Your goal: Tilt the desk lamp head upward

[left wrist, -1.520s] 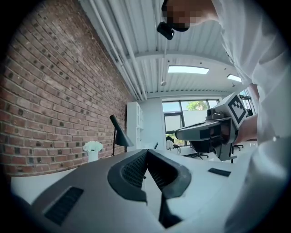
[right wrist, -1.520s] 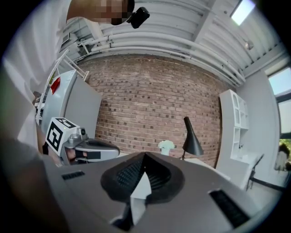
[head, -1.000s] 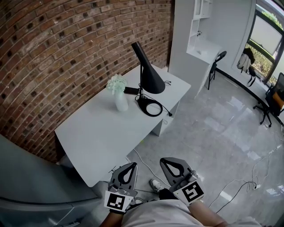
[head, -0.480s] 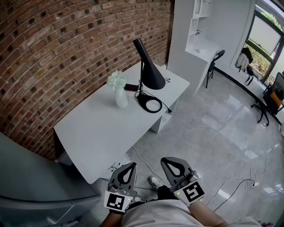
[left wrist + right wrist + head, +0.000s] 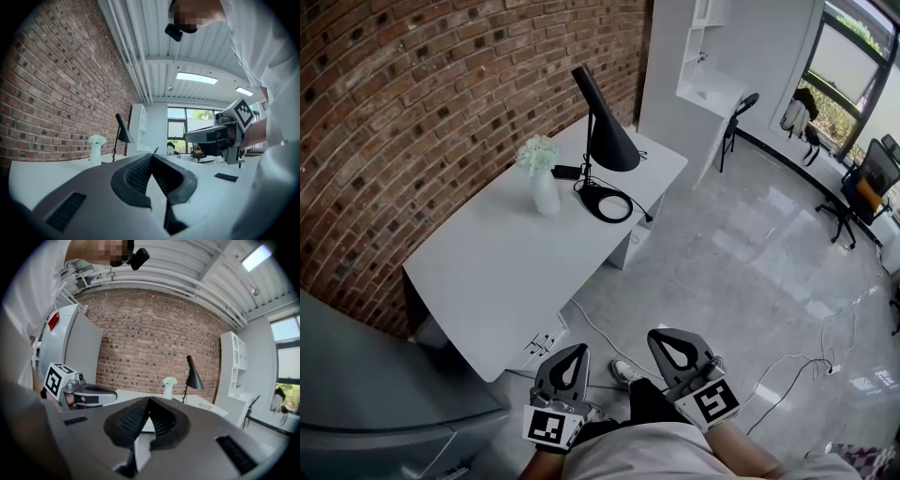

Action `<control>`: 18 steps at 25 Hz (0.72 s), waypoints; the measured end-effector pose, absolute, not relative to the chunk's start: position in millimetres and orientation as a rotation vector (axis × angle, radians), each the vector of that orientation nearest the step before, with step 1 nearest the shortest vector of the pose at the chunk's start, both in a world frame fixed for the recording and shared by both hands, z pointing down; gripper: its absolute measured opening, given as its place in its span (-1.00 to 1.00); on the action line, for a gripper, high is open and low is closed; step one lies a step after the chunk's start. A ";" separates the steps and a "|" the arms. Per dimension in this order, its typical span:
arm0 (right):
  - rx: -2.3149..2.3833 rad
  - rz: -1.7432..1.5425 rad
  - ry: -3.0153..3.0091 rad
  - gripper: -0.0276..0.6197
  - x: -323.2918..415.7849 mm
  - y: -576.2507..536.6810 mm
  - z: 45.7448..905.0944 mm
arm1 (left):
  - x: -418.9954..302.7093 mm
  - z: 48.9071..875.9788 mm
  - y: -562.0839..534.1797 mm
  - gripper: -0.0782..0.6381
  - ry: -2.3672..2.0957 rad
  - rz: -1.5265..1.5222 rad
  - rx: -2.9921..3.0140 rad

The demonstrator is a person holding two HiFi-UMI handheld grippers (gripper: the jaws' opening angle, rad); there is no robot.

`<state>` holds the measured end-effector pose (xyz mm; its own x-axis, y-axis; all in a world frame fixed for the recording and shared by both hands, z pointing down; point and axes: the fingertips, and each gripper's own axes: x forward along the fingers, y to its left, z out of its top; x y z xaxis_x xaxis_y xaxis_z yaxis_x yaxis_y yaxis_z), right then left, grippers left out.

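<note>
Right now we have not started the tilt. We stand well back from the worktop (image 5: 487, 272), and the lamp (image 5: 605, 141) sits at its far end, near the brick wall (image 5: 412, 94). The left hand-held gripper (image 5: 579, 351) and the right hand-held gripper (image 5: 662, 336) hang low by our body. Each has its jaws pressed together with nothing in between.

Next, we think, we must walk up to the worktop, open one pair of jaws and take the lamp head. The other may need to hold the base (image 5: 607, 202) down so the lamp does not tip.

The lamp is black and looks like smooth metal. Its head is a cone, wide at the bottom and thin at the top, and it points down. The base is a flat ring with a hole. From this far we cannot tell where the head bends. Just beside the lamp stands a white vase (image 5: 545, 194) with pale flowers, which looks easy to knock. The worktop is white, flat and smooth.
</note>
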<state>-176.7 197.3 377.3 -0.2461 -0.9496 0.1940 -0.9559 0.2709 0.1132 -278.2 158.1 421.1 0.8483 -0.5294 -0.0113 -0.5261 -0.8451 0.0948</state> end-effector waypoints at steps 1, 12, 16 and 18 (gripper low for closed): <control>1.778 0.042 -2.305 -0.87 -176.5 200.7 378.5 | -277.9 422.9 160.5 -0.76 -0.828 -0.058 2.932; 1.822 0.049 -2.269 -0.87 -167.8 219.6 378.2 | -257.8 423.3 173.8 -0.76 -0.736 -0.087 2.951; 1.818 0.049 -2.294 -0.87 -148.7 207.7 382.6 | -243.7 427.9 167.1 -0.76 -0.765 -0.067 2.953; 1.808 0.035 -2.318 -0.87 -135.6 196.2 384.2 | -232.8 430.9 159.7 -0.76 -0.792 -0.064 2.953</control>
<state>-135.6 196.2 384.2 -0.2307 -0.9576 0.1727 -0.9624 0.2507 0.1044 -232.8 159.7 430.9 0.8653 -0.5009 -0.0189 -0.4974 -0.8627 0.0913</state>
